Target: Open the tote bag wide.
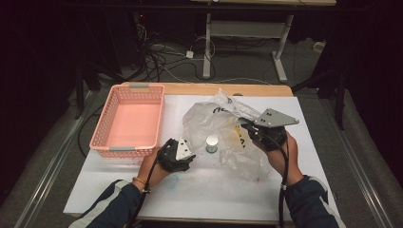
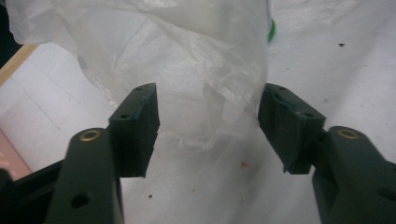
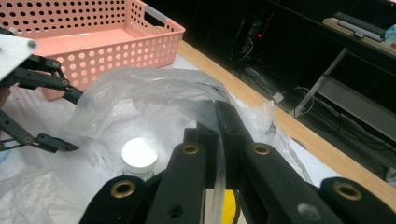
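1. A crumpled clear plastic bag (image 1: 223,130) lies on the white table top (image 1: 204,190), right of centre, with some black lettering on its far side and a yellow patch showing through near the right gripper.
2. A small jar with a white lid (image 1: 212,143) stands upright at the bag's near left part; in the right gripper view the same jar (image 3: 139,156) sits under or just inside the film (which of the two I cannot tell).
3. The right gripper (image 1: 247,126), held in the person's right hand (image 1: 285,154), carries a grey three-cornered plate on top and reaches into the bag from the right.
4. In the right gripper view its two black jaws are pressed together with a fold of the clear film pinched between them, and the bag (image 3: 154,93) arches up from that pinch.
5. The left gripper (image 1: 187,154) rests low on the table in the person's left hand (image 1: 149,168), just left of the bag and the jar.
6. In the left gripper view its jaws stand wide apart with nothing between them; the bag's pale film (image 2: 187,70) hangs just beyond the tips.
7. A pink perforated plastic basket (image 1: 102,128) sits at the table's left, apart from the bag, its inside bare.
8. A green speck (too small to identify) shows behind the film in the left gripper view.
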Tool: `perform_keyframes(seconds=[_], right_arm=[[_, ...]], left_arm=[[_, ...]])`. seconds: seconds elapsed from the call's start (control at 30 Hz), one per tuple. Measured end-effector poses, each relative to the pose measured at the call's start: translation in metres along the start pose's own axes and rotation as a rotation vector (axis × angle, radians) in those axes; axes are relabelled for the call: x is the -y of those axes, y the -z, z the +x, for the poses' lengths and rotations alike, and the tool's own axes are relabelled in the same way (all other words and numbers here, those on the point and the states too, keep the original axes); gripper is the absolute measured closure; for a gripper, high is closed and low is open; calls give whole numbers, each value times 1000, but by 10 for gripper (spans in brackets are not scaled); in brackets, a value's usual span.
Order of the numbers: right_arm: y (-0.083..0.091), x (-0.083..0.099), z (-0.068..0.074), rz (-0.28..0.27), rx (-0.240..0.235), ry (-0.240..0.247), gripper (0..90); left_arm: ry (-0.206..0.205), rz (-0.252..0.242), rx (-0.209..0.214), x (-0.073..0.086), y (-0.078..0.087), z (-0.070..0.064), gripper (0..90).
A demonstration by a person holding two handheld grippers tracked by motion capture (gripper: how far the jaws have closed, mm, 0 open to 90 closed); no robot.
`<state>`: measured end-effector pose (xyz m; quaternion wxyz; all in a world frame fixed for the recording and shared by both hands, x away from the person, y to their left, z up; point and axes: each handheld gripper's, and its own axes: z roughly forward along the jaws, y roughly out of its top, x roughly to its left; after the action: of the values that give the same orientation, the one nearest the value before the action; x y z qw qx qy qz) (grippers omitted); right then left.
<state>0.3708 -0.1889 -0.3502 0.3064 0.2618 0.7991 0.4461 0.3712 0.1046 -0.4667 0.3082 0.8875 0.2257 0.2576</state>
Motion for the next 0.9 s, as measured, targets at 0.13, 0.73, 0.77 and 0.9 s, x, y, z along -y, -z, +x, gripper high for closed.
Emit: perform_keyframes(seconds=[0.13,0.73,0.77,0.9], right_arm=[[-2,3,-1,11,0,1,900],[20,0,9,-122,66,-37,518],[24,0,11,-128,77,-28,509],[39,0,20,-154,51,-11,462]], left_arm=[[-5,-5,34,-2,-8,1,657],[-31,-134,75,-6,29,7,850],[-35,-133,76,-6,29,7,851],[-21,-139,62,-6,29,8,853]])
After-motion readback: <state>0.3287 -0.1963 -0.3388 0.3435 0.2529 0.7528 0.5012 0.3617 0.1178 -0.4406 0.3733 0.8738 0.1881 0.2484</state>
